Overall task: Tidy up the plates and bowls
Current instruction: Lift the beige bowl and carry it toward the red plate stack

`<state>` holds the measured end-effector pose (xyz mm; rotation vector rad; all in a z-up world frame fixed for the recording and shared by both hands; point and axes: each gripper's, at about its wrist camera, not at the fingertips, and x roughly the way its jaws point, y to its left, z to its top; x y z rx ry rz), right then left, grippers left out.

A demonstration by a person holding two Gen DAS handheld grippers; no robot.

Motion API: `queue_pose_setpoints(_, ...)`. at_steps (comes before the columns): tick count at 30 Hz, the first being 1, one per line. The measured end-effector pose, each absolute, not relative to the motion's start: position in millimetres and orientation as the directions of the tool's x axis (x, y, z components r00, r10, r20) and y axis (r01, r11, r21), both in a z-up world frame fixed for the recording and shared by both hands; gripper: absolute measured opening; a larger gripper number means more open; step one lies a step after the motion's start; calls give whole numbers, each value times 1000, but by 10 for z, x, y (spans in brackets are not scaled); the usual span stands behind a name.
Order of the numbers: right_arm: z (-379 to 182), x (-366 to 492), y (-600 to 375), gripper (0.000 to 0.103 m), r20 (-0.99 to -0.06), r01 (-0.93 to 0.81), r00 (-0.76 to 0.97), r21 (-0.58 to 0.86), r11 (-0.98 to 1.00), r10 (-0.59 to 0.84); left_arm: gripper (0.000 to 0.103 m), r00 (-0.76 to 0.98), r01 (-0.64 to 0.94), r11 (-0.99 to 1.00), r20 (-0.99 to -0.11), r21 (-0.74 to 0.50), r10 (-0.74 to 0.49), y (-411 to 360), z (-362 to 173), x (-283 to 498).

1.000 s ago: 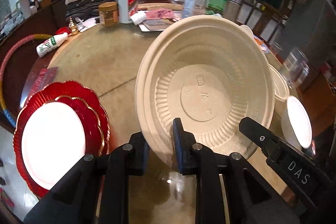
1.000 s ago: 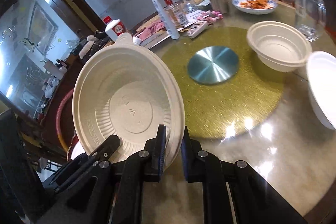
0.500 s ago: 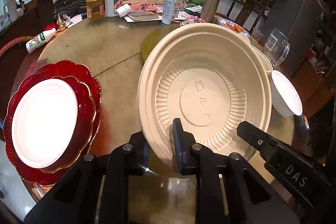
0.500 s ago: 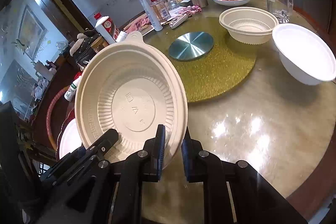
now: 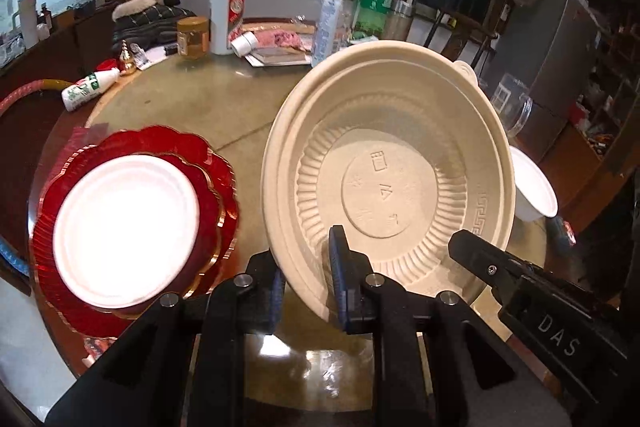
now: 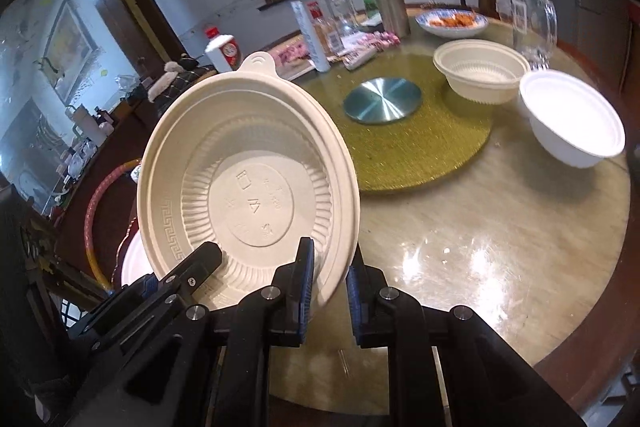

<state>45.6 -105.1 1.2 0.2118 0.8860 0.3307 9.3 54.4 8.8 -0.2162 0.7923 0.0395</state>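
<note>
Round and glossy, the dining table (image 5: 224, 115) fills the left wrist view, with dark windows and cluttered shelves behind it. Held upright over the table, a beige disposable bowl (image 5: 384, 183) faces the camera with its ribbed inside and embossed base. The left gripper (image 5: 306, 291) pinches the bowl's lower rim, one pad inside the wall and one outside. At lower right the right gripper (image 5: 472, 255) meets the same rim; its far finger is hidden, so its closure cannot be told from here. Near the table's left edge lies a stack of red scalloped plates (image 5: 208, 179) with a white plate (image 5: 124, 227) on top. At the far edge stand a white liquor bottle (image 5: 227, 17), an amber jar (image 5: 193, 37) and a green bottle (image 5: 374, 1). A white bowl (image 5: 534, 191) sits by the right edge.

From the right wrist view, the beige disposable bowl (image 6: 248, 187) stands tilted on edge, tab uppermost, above the table's near left part. The right gripper (image 6: 328, 283) clamps its lower right rim between both blue pads. The left gripper (image 6: 196, 263) touches the rim at lower left. A gold turntable mat (image 6: 424, 147) with a metal disc (image 6: 383, 100) marks the centre of the dining table (image 6: 500, 227). On the mat's far right edge rests a second beige bowl (image 6: 482, 71), just beside the white bowl (image 6: 572, 123), which sits on the bare tabletop. A glass mug (image 6: 534, 23) and a dish of food (image 6: 452, 22) stand near the far right edge.
</note>
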Motion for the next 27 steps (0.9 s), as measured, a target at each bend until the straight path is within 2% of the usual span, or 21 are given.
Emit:
queue_pose_setpoints(15, 204, 363, -468, 15, -677, -334, 564, 338, 880, 474, 18, 752, -226, 951, -659, -211, 32, 1063, 304, -261)
queue_pose_setpoints(27, 30, 396, 119, 15, -706, -418, 482, 335, 844, 519, 18, 711, -357, 912, -692, -202, 125, 1527, 121, -359)
